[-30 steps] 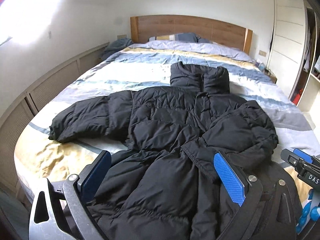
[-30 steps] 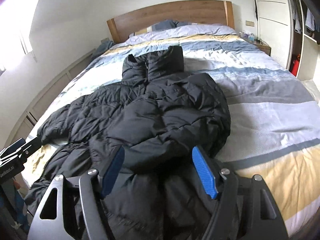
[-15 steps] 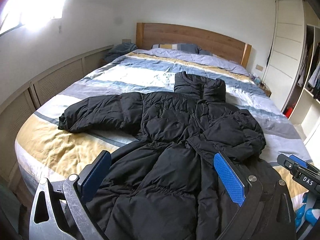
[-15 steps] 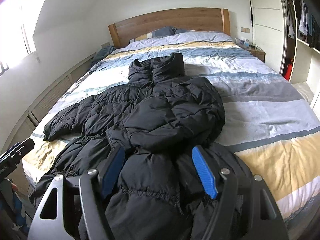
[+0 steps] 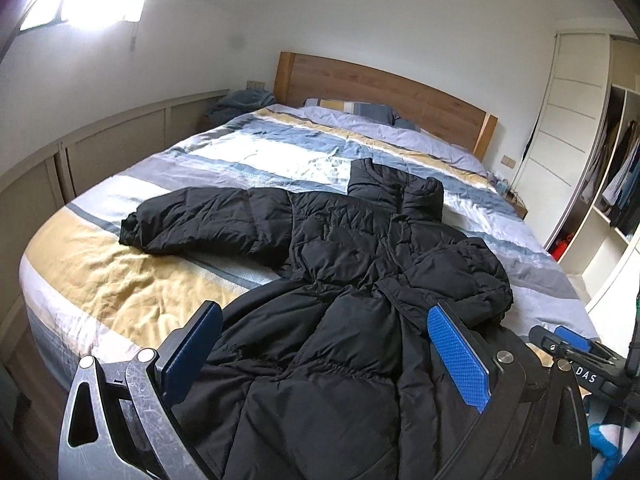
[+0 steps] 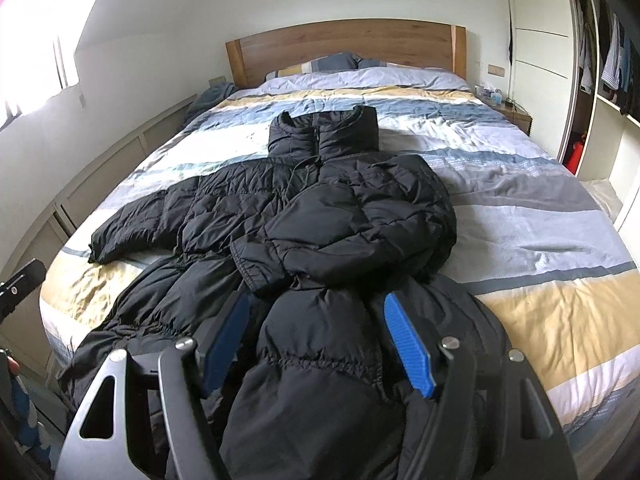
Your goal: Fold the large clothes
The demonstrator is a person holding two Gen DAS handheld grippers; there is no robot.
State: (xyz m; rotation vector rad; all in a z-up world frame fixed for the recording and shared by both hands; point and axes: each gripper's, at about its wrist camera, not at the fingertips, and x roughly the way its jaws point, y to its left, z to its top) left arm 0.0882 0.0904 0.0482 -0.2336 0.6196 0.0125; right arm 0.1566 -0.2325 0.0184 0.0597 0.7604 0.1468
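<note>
A black puffer coat (image 5: 352, 248) lies face up on the striped bed (image 5: 120, 280), collar toward the headboard. One sleeve (image 5: 208, 220) stretches out flat to the left. The other sleeve (image 6: 340, 232) is folded across the chest. My left gripper (image 5: 322, 320) hovers open over the coat's lower part, with its blue pads (image 5: 456, 356) wide apart and clear of the fabric. My right gripper (image 6: 316, 304) is also open above the hem, and nothing is pinched between its pads (image 6: 408, 344). The hem hangs over the foot of the bed, partly hidden behind the gripper frames.
A wooden headboard (image 6: 344, 44) and pillows stand at the far end. Low panelled cabinets (image 5: 100, 148) run along the left wall. An open wardrobe (image 5: 616, 184) and a nightstand (image 6: 516, 116) stand on the right. Bare bedding (image 6: 560, 240) lies right of the coat.
Both grippers have drawn back from the coat toward the foot of the bed and risen a little, so more of the bed shows. The coat lies as before.
</note>
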